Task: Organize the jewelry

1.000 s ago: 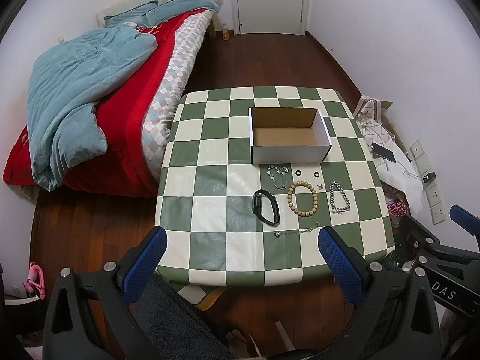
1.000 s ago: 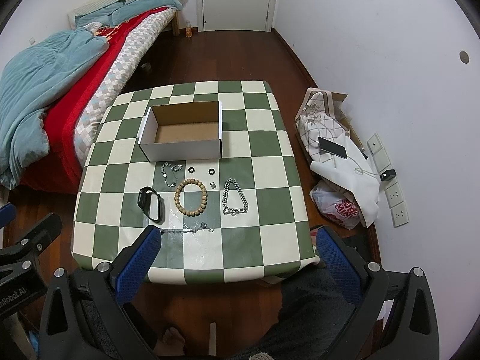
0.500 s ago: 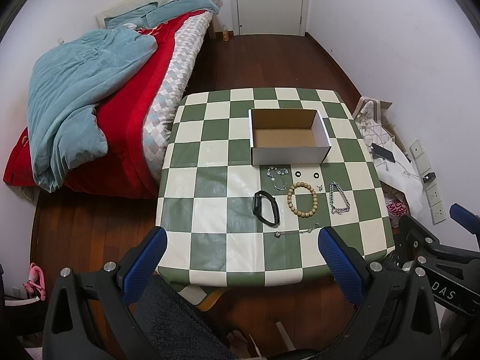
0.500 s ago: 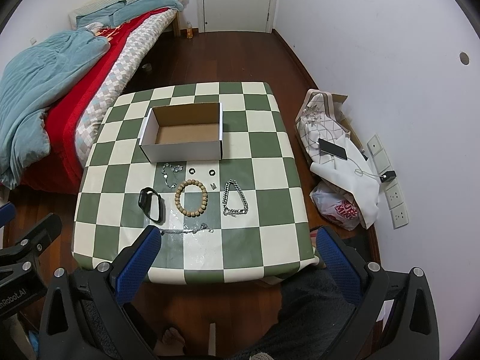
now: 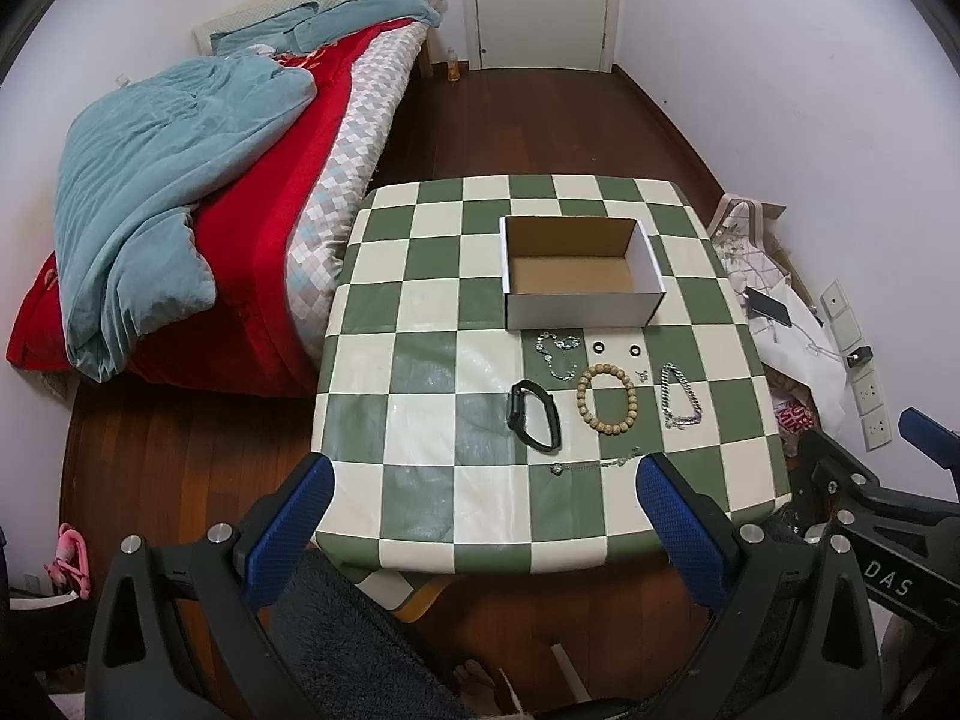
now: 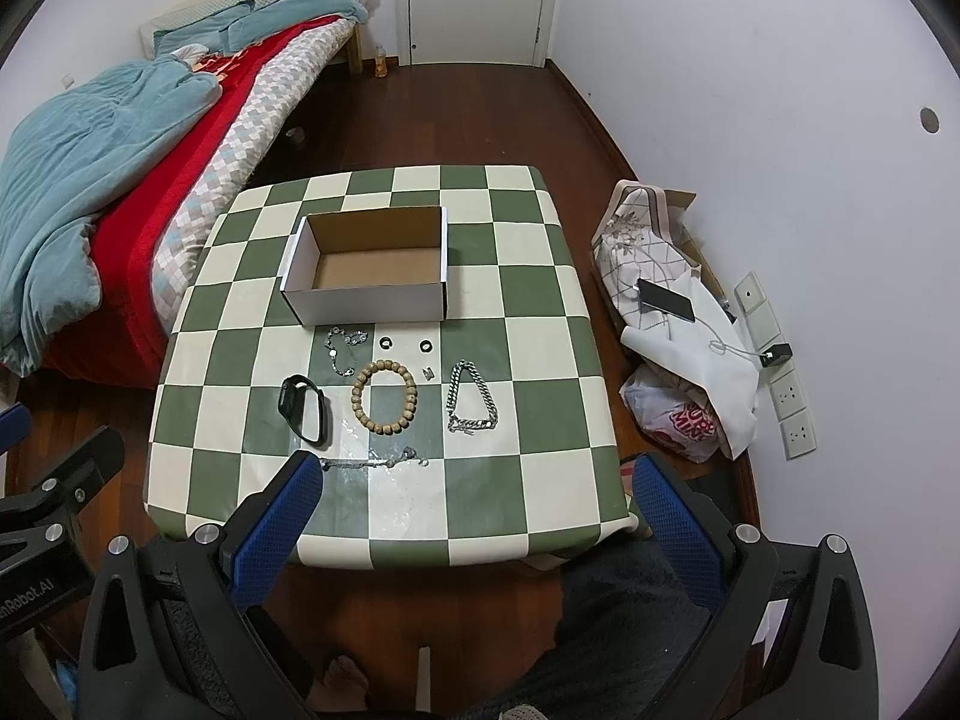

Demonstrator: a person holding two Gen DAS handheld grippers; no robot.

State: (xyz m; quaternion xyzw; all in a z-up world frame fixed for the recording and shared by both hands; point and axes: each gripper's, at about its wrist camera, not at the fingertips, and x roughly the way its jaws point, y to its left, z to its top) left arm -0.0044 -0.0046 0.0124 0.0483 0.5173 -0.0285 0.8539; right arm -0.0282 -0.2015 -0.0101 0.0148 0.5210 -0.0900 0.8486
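You are holding both the left gripper and right gripper wide open and empty; jewelry, including the thin silver chain, is lying just before the open white cardboard box, risking tangling.

left gripper: jaws wide apart | right gripper: jaws wide apart
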